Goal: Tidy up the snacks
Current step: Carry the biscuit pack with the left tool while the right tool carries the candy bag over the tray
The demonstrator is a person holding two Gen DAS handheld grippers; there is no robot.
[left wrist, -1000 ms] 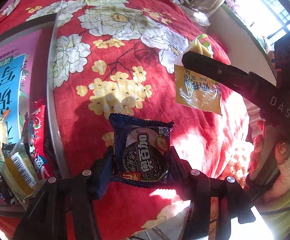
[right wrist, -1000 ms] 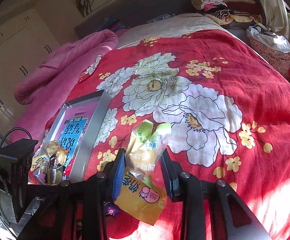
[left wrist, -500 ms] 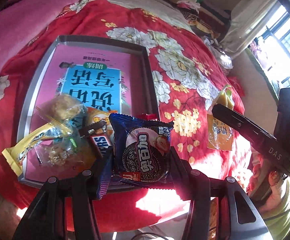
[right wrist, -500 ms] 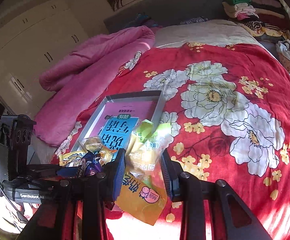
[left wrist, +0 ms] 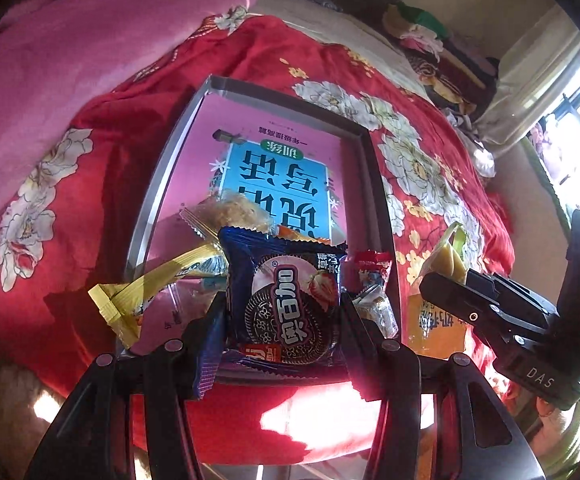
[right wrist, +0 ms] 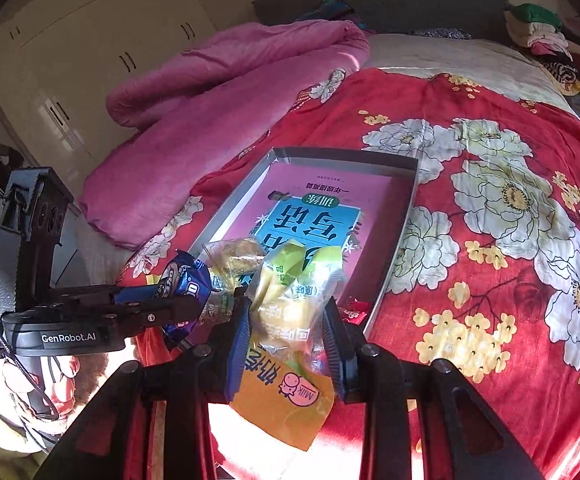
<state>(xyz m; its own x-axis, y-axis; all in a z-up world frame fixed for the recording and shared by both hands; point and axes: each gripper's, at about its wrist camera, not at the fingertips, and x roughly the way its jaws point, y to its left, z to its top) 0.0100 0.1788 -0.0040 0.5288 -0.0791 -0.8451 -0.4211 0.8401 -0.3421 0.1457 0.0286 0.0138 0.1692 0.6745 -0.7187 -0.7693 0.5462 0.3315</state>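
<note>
My left gripper (left wrist: pixel 283 320) is shut on a blue Oreo cookie packet (left wrist: pixel 285 300) and holds it above the near end of a grey tray (left wrist: pixel 277 96). The tray lies on the bed, lined with a pink and blue book cover, and several snacks sit at its near end (left wrist: pixel 229 212). My right gripper (right wrist: pixel 287 336) is shut on a yellow milk-snack packet (right wrist: pixel 290 388), held above the tray's near right corner (right wrist: pixel 394 272). The left gripper with its blue packet shows in the right wrist view (right wrist: pixel 177 284). The right gripper shows in the left wrist view (left wrist: pixel 446 292).
The tray rests on a red floral bedspread (right wrist: pixel 510 240). A pink quilt (right wrist: pixel 209 88) is heaped to the left. White wardrobes (right wrist: pixel 89 40) stand behind it. Folded clothes (right wrist: pixel 538 28) are piled at the bed's head. A window (left wrist: pixel 578 136) is on the right.
Both grippers have swung left from over the bare bedspread to over the tray's near end, each keeping its packet. The tray now fills the middle of both views.
</note>
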